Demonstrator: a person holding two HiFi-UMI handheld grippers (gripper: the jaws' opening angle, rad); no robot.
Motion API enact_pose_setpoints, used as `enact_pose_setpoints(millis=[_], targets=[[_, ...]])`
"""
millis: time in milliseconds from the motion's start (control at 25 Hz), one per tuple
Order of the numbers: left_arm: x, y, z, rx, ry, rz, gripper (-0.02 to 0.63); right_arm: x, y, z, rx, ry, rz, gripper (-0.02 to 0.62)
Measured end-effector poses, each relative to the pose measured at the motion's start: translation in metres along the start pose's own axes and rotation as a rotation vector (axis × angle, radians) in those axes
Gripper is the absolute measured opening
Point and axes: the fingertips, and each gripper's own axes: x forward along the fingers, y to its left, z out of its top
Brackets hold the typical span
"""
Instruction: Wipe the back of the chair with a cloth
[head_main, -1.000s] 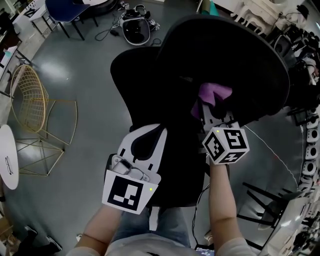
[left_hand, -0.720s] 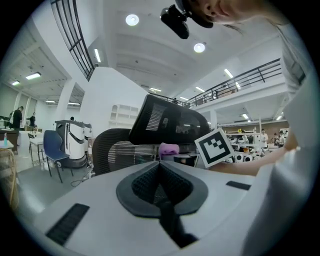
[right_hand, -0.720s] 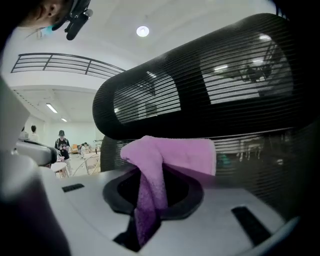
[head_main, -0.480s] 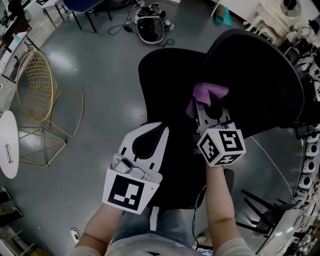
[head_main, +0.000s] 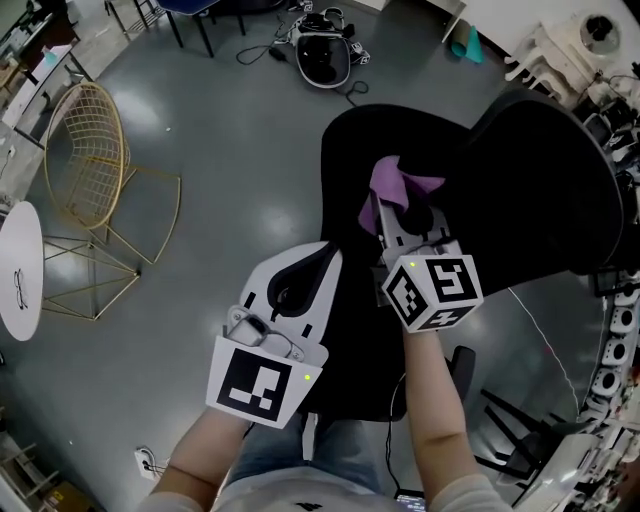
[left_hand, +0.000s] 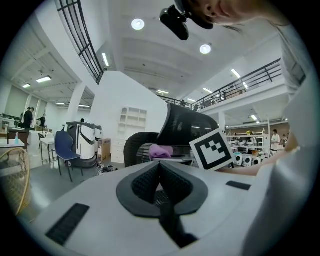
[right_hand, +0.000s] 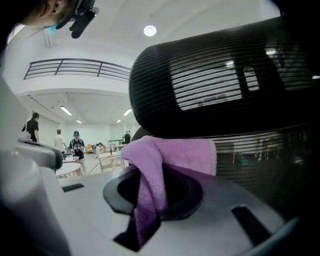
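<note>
Pinches a purple cloth (right_hand: 165, 160) in the right claw (right_hand: 150, 197), folds draped over the jaws, close against the black mesh chair back (right_hand: 220, 85); contact impossible to tell. Holds the left claw (left_hand: 161, 186) pressed together on nothing, nearer the body.
</note>
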Motion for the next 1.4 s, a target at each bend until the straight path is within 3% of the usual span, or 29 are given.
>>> enact_pose_setpoints(millis=[400,840,1400], targets=[[-0.011,0.015,0.0,-0.01,0.003,0.029,0.009,0.031,0.05,0.002,-0.012,0.016,0.107,0.071],[-0.011,0.009,-0.018,-0.02,0.013,0.011,0.009,0.028,0.053,-0.001,-0.007,-0.047,0.096,0.069],[-0.008,0.008,-0.065,-0.018,0.046,-0.016,0.009,0.025,0.048,-0.049,-0.017,-0.017,0.084,0.069]])
